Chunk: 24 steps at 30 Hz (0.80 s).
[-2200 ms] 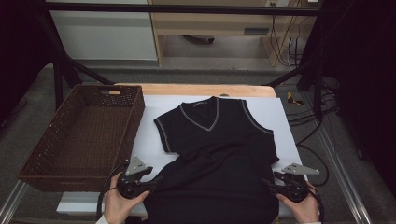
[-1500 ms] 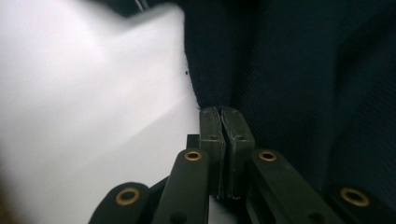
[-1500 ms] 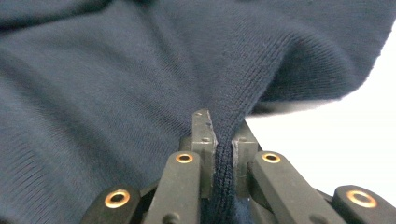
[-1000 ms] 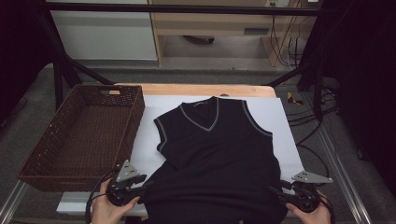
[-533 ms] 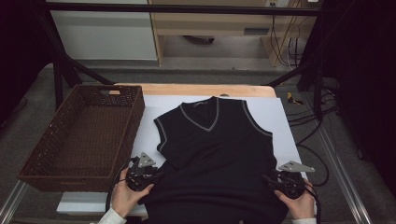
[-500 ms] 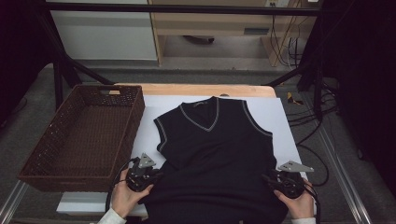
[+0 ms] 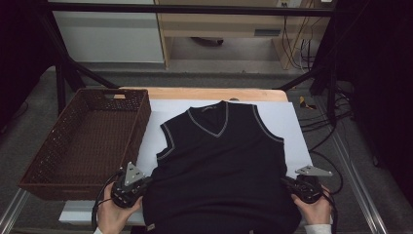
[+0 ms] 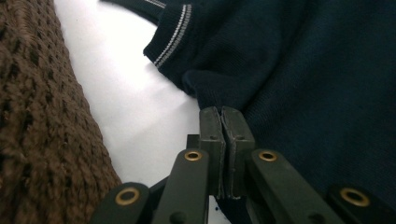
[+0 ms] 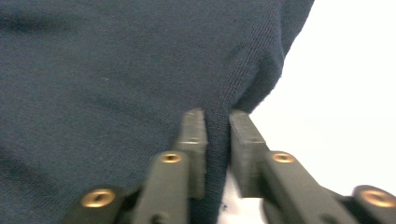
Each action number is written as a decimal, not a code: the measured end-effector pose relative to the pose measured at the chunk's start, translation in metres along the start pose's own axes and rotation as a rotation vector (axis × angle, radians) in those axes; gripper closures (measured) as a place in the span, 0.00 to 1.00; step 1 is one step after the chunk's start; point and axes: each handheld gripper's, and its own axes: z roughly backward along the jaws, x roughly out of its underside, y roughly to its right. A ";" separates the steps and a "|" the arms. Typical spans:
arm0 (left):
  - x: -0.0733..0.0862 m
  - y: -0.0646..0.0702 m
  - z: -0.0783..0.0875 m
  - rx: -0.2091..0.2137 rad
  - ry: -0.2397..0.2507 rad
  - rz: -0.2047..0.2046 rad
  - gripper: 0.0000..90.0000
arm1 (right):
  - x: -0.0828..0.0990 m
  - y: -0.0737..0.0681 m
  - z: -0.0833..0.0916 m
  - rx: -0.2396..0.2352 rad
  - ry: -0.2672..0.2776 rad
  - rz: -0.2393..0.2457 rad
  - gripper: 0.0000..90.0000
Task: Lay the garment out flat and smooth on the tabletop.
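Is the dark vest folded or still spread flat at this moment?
Spread flat: the vest lies open on the white sheet, V-neck away from the person, no fold yet. Left gripper and right gripper pinch its side edges.

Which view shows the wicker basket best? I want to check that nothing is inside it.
The high view: it looks down into the whole basket, beside the vest, and nothing lies in it. The left gripper view gives a blurred strip of its woven wall from close by. The right gripper view offers vest fabric and white table cover.
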 end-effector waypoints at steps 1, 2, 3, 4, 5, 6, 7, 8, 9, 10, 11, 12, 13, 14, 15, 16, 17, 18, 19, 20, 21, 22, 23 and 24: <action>-0.001 0.000 -0.004 0.016 0.004 0.014 0.95 | -0.001 0.000 0.000 -0.003 -0.004 0.003 0.88; -0.003 0.000 -0.006 0.029 0.011 0.020 0.92 | -0.002 -0.001 0.000 -0.004 0.000 0.002 0.86; -0.003 0.001 -0.008 0.049 0.023 0.024 0.84 | -0.002 -0.002 0.001 -0.007 0.013 0.003 0.81; -0.004 0.002 -0.008 0.078 0.029 0.033 0.76 | -0.002 -0.003 0.002 -0.014 0.035 0.004 0.73; -0.004 0.005 -0.008 0.095 0.041 0.033 0.72 | -0.002 -0.006 0.005 -0.022 0.055 0.002 0.68; -0.004 0.008 -0.008 0.108 0.056 0.034 0.67 | -0.003 -0.008 0.008 -0.037 0.080 0.003 0.63; -0.005 0.012 -0.007 0.124 0.062 0.037 0.62 | -0.003 -0.011 0.010 -0.056 0.091 0.004 0.58; -0.006 0.016 -0.007 0.141 0.066 0.027 0.59 | -0.004 -0.016 0.012 -0.074 0.090 0.011 0.53; -0.006 0.021 -0.007 0.147 0.069 0.013 0.57 | -0.004 -0.021 0.013 -0.082 0.088 0.026 0.50; -0.007 0.027 -0.008 0.159 0.067 0.004 0.55 | -0.005 -0.027 0.013 -0.094 0.083 0.029 0.47; -0.006 0.031 -0.011 0.188 0.056 -0.001 0.54 | -0.005 -0.033 0.012 -0.114 0.082 0.037 0.45; -0.006 0.035 -0.014 0.217 0.041 0.002 0.54 | -0.005 -0.038 0.011 -0.146 0.080 0.039 0.44; -0.004 0.039 -0.016 0.233 0.032 -0.001 0.54 | -0.005 -0.044 0.010 -0.170 0.074 0.044 0.41; -0.003 0.043 -0.019 0.243 0.020 -0.012 0.53 | -0.006 -0.048 0.010 -0.179 0.070 0.051 0.39; 0.000 0.047 -0.022 0.243 0.012 -0.021 0.53 | -0.007 -0.054 0.009 -0.185 0.064 0.064 0.39; 0.002 0.050 -0.025 0.247 0.005 -0.025 0.54 | -0.008 -0.060 0.007 -0.195 0.069 0.074 0.39; 0.003 0.052 -0.027 0.261 -0.004 -0.024 0.54 | -0.009 -0.064 0.006 -0.209 0.064 0.076 0.39; 0.005 0.055 -0.029 0.267 -0.009 -0.029 0.54 | -0.009 -0.069 0.003 -0.226 0.058 0.076 0.39; 0.005 0.057 -0.029 0.271 -0.015 -0.034 0.54 | -0.009 -0.073 0.000 -0.234 0.048 0.096 0.40; 0.006 0.060 -0.029 0.275 -0.018 -0.039 0.54 | -0.009 -0.078 -0.003 -0.242 0.042 0.098 0.40; 0.007 0.062 -0.028 0.280 -0.014 -0.043 0.54 | -0.008 -0.082 -0.005 -0.249 0.031 0.106 0.40; 0.007 0.064 -0.027 0.283 -0.014 -0.048 0.54 | -0.007 -0.085 -0.006 -0.257 0.024 0.117 0.40; 0.008 0.066 -0.026 0.288 -0.018 -0.048 0.54 | -0.007 -0.088 -0.007 -0.264 0.026 0.124 0.40; 0.008 0.068 -0.025 0.292 -0.018 -0.052 0.56 | -0.007 -0.091 -0.007 -0.272 0.022 0.125 0.41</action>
